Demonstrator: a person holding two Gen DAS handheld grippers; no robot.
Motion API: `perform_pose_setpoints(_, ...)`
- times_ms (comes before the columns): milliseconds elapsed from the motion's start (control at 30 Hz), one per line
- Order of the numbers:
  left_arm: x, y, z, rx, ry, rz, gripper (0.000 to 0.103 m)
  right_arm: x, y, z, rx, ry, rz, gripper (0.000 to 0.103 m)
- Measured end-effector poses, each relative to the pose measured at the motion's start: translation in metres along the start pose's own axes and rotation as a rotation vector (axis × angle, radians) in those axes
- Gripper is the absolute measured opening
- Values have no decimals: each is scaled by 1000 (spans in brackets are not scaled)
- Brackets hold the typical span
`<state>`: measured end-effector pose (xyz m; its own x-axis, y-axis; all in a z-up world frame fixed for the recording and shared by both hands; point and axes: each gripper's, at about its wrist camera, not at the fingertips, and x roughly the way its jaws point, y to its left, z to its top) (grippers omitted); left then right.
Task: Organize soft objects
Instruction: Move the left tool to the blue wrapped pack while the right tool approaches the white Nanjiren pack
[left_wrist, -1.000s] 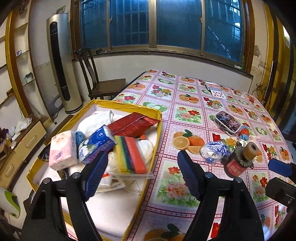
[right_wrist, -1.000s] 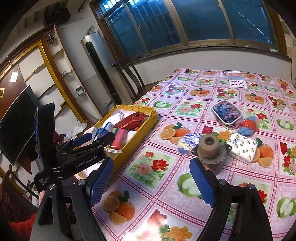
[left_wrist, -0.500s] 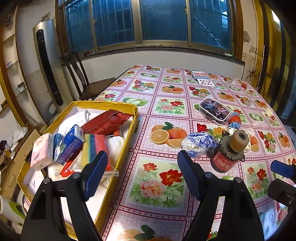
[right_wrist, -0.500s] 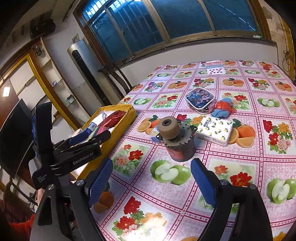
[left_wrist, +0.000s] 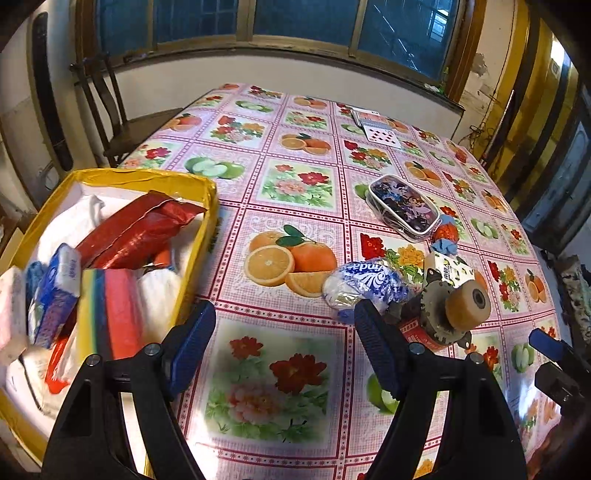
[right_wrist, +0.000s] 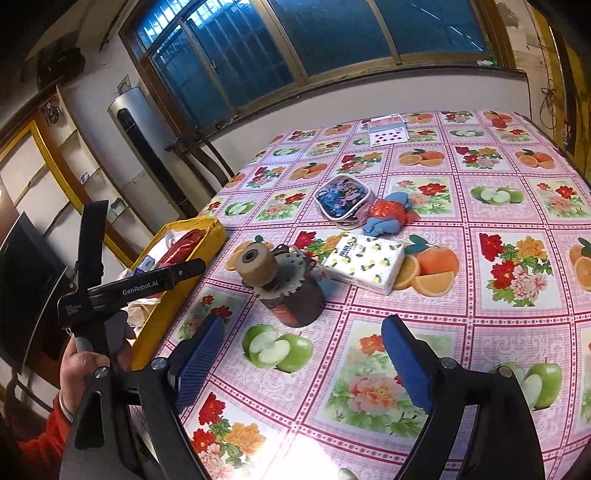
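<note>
Both pairs of blue-padded fingers are spread wide and carrying nothing: the left gripper (left_wrist: 284, 343) hovers over a flower square of the tablecloth (left_wrist: 295, 177), and the right gripper (right_wrist: 303, 354) hangs over the apple-and-flower squares nearer the table's edge. From the left wrist, just off the right fingertip at one o'clock, sits a blue-and-white plastic tissue pack (left_wrist: 364, 286), soft and crumpled, touching the dark motor-like cylinder with a tan wheel on top (left_wrist: 448, 314) at two o'clock. Beyond that, at one o'clock, lies the cartoon-print zip pouch (left_wrist: 404, 206) with a small red-and-blue plush toy (left_wrist: 445, 238) right beside it. Over at nine to ten o'clock is the yellow box (left_wrist: 210, 195), already loaded: a red foil bag (left_wrist: 136, 229), a stack of coloured sponges (left_wrist: 110, 314), a blue tissue packet (left_wrist: 55, 291) and white bags. From the right wrist, the same cylinder (right_wrist: 288, 284) stands straight ahead at twelve o'clock, a lemon-print tissue pack (right_wrist: 364, 264) lying just beside it at one o'clock, the pouch (right_wrist: 345, 201) and plush (right_wrist: 388, 218) farther out. Playing cards (right_wrist: 388, 134) lie at the far end near the window. At nine o'clock a person's hand (right_wrist: 83, 373) grips the other tool's handle by the box (right_wrist: 218, 230).
</note>
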<state>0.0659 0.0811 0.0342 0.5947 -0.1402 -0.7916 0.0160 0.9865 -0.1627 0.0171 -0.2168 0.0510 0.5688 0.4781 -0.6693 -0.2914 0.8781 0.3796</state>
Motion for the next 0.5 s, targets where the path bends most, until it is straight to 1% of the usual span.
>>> perform_pose_setpoints(67,11,-7,6,55,36,-22,77,1,-7,3,3,4,-16,89)
perform_pose_setpoints(133,25,-16,8,119,93,-29,77,4,-13,5,10,9,-21,89)
perform_pose_setpoints(200,40,-24,9,184,152,-19,77,7,-20,7,25,15,-11,90)
perform_pose_setpoints(267,51,-28,10,219,169,14,77,11,-25,8,34,26,-11,90)
perform_pose_setpoints(300,56,-28,12,223,174,25,77,14,-27,9,35,31,-13,90)
perform_pose_setpoints(333,60,-27,15,205,177,18,77,17,-28,9,35,36,-15,90)
perform_pose_setpoints(433,67,-22,26,130,191,-61,77,25,-30,11,34,55,-17,90)
perform_pose_setpoints(500,70,-24,31,107,184,-69,77,29,-31,13,33,63,-20,90)
